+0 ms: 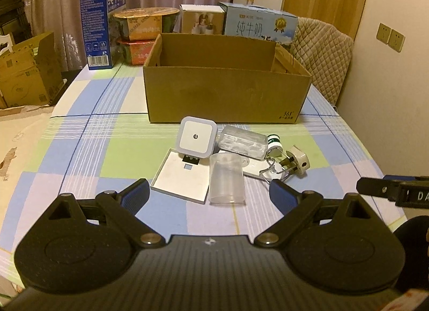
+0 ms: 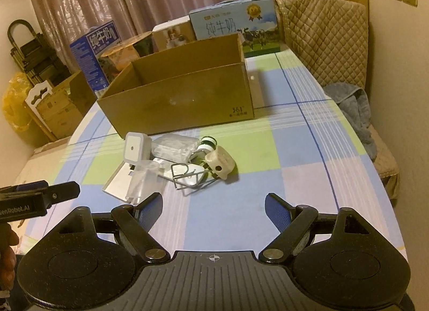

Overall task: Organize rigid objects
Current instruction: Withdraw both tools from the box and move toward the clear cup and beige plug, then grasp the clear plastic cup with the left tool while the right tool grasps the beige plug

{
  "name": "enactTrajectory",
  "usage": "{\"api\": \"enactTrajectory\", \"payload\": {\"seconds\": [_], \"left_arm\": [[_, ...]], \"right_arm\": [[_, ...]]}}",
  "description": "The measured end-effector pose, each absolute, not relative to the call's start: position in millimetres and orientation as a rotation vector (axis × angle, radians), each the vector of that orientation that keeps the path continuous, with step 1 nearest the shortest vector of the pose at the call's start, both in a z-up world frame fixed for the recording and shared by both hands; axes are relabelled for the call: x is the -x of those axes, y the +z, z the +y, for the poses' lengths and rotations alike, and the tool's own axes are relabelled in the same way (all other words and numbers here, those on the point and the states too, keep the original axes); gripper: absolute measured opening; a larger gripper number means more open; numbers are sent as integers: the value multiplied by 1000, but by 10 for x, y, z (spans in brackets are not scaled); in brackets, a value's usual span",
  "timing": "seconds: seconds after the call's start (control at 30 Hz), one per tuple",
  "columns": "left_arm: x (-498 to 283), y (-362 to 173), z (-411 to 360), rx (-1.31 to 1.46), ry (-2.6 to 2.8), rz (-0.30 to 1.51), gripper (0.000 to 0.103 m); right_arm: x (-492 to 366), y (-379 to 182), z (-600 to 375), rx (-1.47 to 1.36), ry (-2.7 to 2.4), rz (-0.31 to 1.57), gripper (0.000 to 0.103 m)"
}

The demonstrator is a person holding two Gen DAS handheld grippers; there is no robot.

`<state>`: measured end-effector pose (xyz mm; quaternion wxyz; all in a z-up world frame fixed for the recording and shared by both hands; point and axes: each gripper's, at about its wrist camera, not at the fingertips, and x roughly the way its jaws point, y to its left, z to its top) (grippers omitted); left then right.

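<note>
A heap of small items lies on the checked tablecloth in front of an open cardboard box point(image 1: 228, 93) point(image 2: 182, 104). It holds a white square night light point(image 1: 197, 138) point(image 2: 135, 150), a flat white plate point(image 1: 182, 179), a clear plastic cup point(image 1: 226, 179) point(image 2: 146, 179) on its side, a clear case point(image 1: 242, 142), a green-capped bottle point(image 1: 274, 143), a beige plug point(image 1: 299, 163) point(image 2: 219, 163) and a wire clip point(image 2: 185, 174). My left gripper point(image 1: 209, 187) is open just short of the cup and plate, touching neither. My right gripper point(image 2: 214, 201) is open over bare cloth, nearer than the plug.
Milk cartons point(image 1: 97, 26) point(image 2: 236, 26), stacked noodle bowls point(image 1: 142, 32) and a small box stand behind the cardboard box. A quilted chair point(image 2: 324, 40) with a blue towel point(image 2: 354, 107) sits at the table's right edge. Cardboard boxes point(image 1: 26, 72) stand on the floor to the left.
</note>
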<state>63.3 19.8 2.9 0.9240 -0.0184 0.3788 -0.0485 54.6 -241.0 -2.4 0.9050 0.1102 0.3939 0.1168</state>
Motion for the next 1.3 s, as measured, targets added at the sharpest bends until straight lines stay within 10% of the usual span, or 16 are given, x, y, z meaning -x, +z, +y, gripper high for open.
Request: {"api": "enactTrajectory", "payload": {"seconds": [1.3], "left_arm": [[-1491, -924, -195, -80, -149, 862, 79]], "right_arm": [[-1857, -881, -2383, -396, 278, 964, 66]]}}
